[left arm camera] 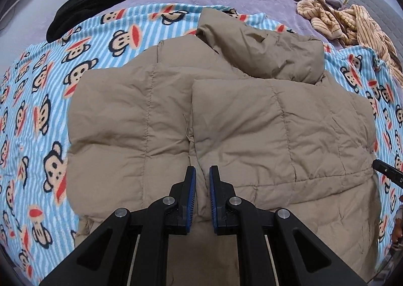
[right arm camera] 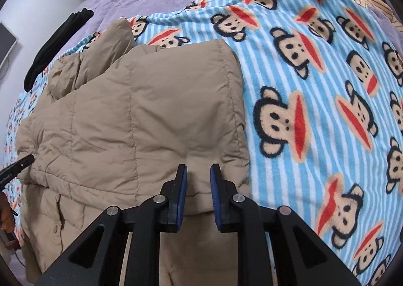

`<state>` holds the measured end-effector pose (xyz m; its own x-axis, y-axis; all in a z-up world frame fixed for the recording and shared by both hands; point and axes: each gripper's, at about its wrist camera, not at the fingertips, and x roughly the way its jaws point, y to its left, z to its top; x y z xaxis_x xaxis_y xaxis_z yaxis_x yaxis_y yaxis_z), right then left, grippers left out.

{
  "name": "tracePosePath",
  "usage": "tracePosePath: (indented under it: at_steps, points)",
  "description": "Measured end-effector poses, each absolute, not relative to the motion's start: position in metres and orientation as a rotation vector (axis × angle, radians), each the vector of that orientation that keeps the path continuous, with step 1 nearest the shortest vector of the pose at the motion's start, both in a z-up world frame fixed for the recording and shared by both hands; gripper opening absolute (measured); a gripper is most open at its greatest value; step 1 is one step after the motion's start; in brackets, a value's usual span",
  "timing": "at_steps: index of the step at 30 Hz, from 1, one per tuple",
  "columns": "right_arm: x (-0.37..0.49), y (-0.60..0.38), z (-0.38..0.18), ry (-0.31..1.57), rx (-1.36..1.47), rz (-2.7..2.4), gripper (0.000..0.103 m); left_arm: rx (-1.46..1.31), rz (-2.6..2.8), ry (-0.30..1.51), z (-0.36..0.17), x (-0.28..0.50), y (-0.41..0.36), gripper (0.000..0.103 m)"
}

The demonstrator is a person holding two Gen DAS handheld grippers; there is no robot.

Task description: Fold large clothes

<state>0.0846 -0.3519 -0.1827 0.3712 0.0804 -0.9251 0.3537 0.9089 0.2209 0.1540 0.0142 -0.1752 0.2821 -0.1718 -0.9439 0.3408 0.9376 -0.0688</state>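
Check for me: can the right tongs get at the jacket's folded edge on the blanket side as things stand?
Probably yes. The right tongs hover just above the tan jacket, its folded edge lies slightly to their right, and only the bare monkey blanket lies beyond. Nothing blocks the way.

No text, label or number can be read
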Motion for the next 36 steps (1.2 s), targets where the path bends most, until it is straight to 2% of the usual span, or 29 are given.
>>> tracePosePath:
  at_steps: [2, 3, 4, 8, 9, 10, 11, 13, 20, 22, 30, 36]
  points:
    - [0.075, -0.348, -0.176, 1.192, 0.451, -0.166, 0.037, 0.173, -0.340, 1.236, -0.167, 0.147, 0.015, 0.012]
    - [0.069, -0.345, -0.173, 1.197, 0.467, -0.156, 0.048, 0.180, -0.335, 1.231, -0.164, 0.143, 0.015, 0.012]
    - [0.065, -0.342, -0.171, 1.203, 0.480, -0.146, 0.053, 0.188, -0.332, 1.225, -0.160, 0.140, 0.016, 0.012]
    - [0.046, -0.330, -0.169, 1.234, 0.532, -0.111, 0.056, 0.202, -0.324, 1.200, -0.148, 0.123, 0.019, 0.013]
    - [0.041, -0.327, -0.169, 1.238, 0.540, -0.106, 0.058, 0.201, -0.321, 1.199, -0.146, 0.118, 0.020, 0.028]
    - [0.037, -0.324, -0.168, 1.244, 0.545, -0.100, 0.061, 0.200, -0.315, 1.201, -0.144, 0.115, 0.022, 0.084]
    - [0.034, -0.321, -0.167, 1.247, 0.551, -0.094, 0.063, 0.201, -0.294, 1.199, -0.142, 0.111, 0.023, 0.103]
    - [0.027, -0.317, -0.166, 1.247, 0.565, -0.085, 0.067, 0.202, -0.277, 1.162, -0.137, 0.100, 0.027, 0.102]
    - [0.009, -0.310, -0.155, 1.251, 0.591, -0.059, 0.076, 0.177, -0.227, 1.208, -0.131, 0.068, 0.045, 0.102]
    - [0.002, -0.307, -0.148, 1.250, 0.597, -0.045, 0.084, 0.165, -0.200, 1.213, -0.124, 0.057, 0.058, 0.102]
    - [-0.027, -0.297, -0.125, 1.218, 0.615, 0.015, 0.087, 0.103, -0.072, 1.235, -0.093, 0.010, 0.133, 0.102]
    - [-0.049, -0.285, -0.126, 1.231, 0.674, 0.030, 0.087, 0.030, -0.015, 1.302, -0.100, -0.024, 0.161, 0.102]
